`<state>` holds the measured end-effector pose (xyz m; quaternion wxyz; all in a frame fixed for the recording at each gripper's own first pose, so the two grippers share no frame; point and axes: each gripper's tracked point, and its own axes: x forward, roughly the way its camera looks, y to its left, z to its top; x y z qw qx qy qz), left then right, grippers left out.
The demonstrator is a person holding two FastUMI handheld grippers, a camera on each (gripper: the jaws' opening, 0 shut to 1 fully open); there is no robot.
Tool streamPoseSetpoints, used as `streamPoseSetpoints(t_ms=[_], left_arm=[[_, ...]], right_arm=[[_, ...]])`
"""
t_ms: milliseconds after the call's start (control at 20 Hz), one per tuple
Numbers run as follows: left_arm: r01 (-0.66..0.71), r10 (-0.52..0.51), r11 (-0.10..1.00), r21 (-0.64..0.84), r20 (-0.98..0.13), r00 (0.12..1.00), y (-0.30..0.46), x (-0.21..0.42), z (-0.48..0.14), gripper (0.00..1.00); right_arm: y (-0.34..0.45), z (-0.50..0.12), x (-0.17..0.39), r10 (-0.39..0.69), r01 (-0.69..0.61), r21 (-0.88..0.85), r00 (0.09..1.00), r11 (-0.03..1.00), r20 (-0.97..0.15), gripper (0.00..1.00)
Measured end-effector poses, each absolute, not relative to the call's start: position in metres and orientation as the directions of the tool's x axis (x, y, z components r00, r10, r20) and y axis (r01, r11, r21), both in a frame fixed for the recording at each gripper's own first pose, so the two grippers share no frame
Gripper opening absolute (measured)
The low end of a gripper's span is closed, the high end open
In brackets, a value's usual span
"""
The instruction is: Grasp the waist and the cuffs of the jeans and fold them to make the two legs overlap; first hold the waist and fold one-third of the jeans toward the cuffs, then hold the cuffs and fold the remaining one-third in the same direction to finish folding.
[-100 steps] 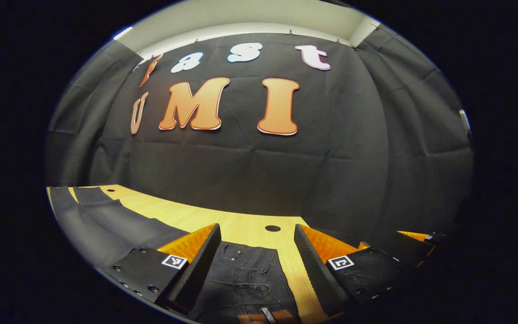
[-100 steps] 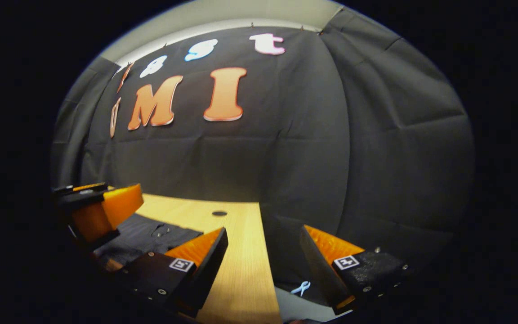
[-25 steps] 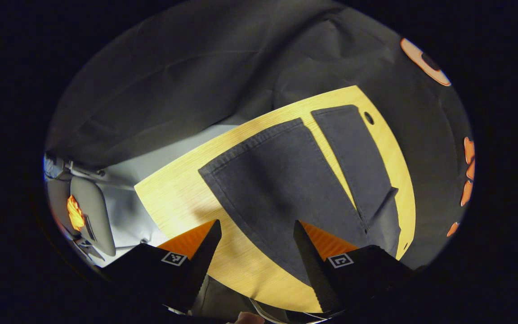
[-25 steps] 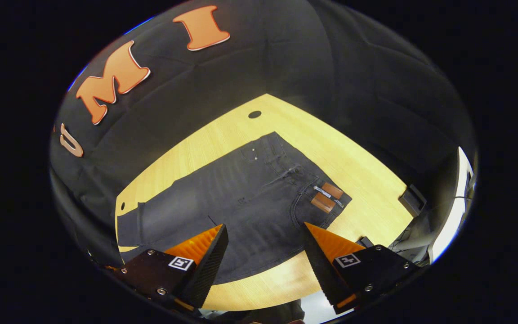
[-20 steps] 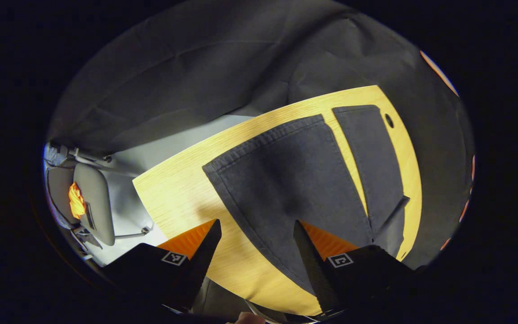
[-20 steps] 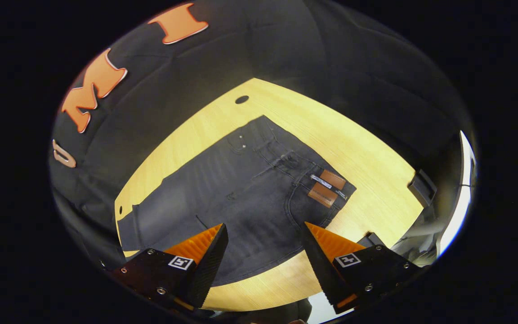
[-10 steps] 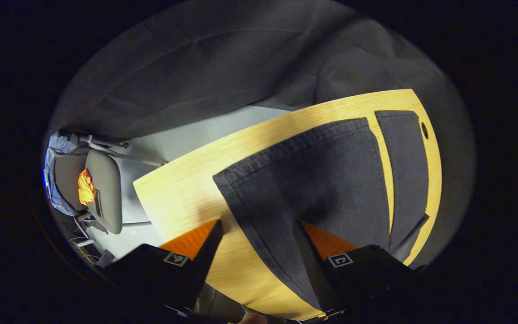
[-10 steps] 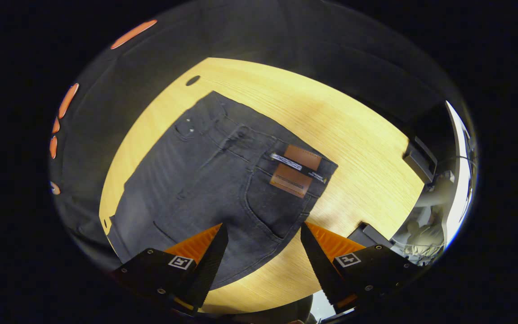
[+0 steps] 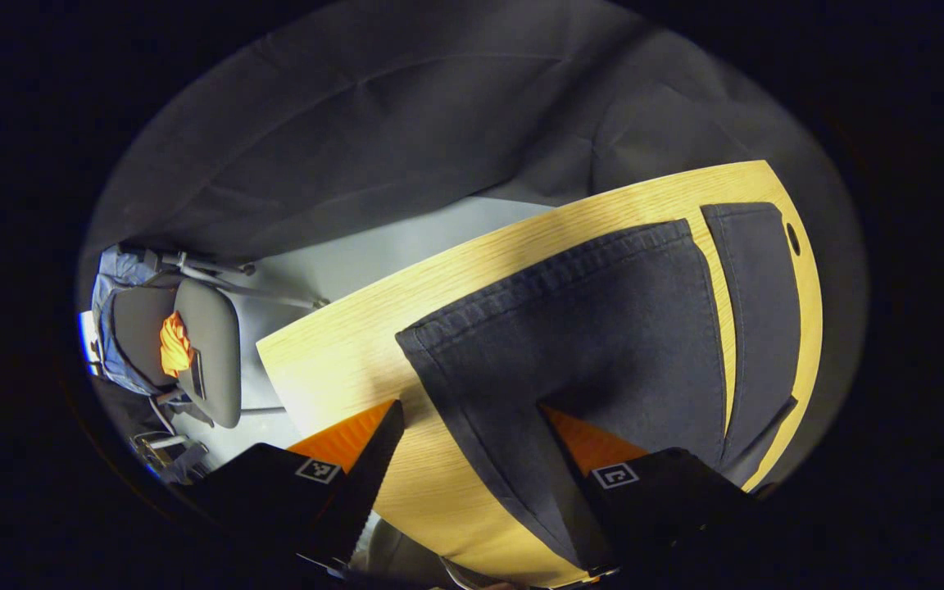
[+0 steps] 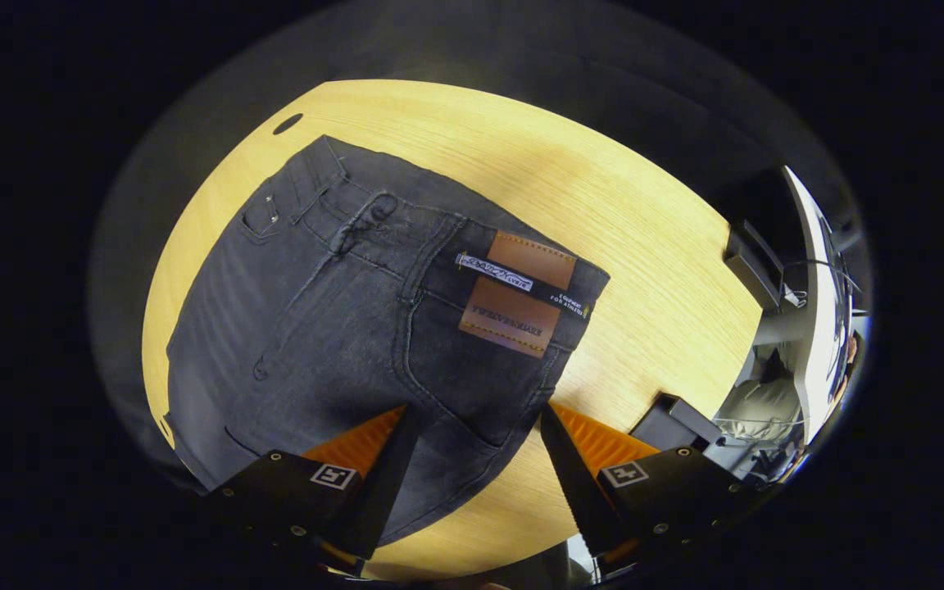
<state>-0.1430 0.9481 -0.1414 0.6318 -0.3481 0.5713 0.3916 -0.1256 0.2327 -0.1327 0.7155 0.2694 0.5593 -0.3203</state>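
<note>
Dark grey jeans lie flat on a wooden table [image 9: 333, 360], legs apart. In the left gripper view the near leg [image 9: 595, 328] ends in a stitched cuff [image 9: 537, 274], and the far leg [image 9: 755, 270] lies beyond a narrow strip of wood. My left gripper [image 9: 468, 410] hovers open over the near leg's outer edge, a short way behind the cuff. In the right gripper view the waist with its brown leather patch [image 10: 517, 295] faces me. My right gripper [image 10: 475, 410] hangs open above the hip pocket near the waist's near corner. Nothing is between either pair of fingers.
A grey chair [image 9: 210, 352] with something orange on it stands on the floor past the cuff end. Two black boxes [image 10: 746, 254] [image 10: 669, 422] sit at the table's edge [image 10: 644, 246] beyond the waist. A small hole [image 10: 287, 124] marks the far corner.
Both grippers have tipped down from facing the wall and come closer to the jeans, the left toward the near cuff, the right toward the waist. Both stayed open.
</note>
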Motion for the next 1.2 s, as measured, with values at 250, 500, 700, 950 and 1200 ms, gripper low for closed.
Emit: streamPoseSetpoints(t_ms=[250,500,700,950,1200], left_arm=[[-0.844,0.139,0.535,-0.051,-0.979,0.147,0.938,-0.12,-0.142,0.01],[-0.816,0.103,0.531,-0.227,-0.939,0.328,0.94,-0.111,-0.127,0.01],[-0.768,0.098,0.536,-0.351,-0.877,0.469,0.93,-0.093,-0.084,0.01],[-0.697,0.05,0.561,-0.447,-0.821,0.568,0.93,-0.071,-0.049,0.0],[-0.624,-0.038,0.604,-0.496,-0.799,0.6,0.935,-0.043,-0.047,0.01]], right_arm=[[0.245,-0.132,-0.113,0.042,0.824,0.327,0.348,0.462,-0.937,0.19],[0.241,-0.119,-0.113,0.124,0.773,0.453,0.448,0.445,-0.886,0.09],[0.239,-0.092,-0.098,0.137,0.708,0.517,0.521,0.481,-0.842,0.08],[0.239,-0.063,-0.078,0.114,0.666,0.576,0.603,0.474,-0.79,0.03],[0.239,-0.058,-0.081,0.054,0.71,0.562,0.6,0.424,-0.798,0.01]])
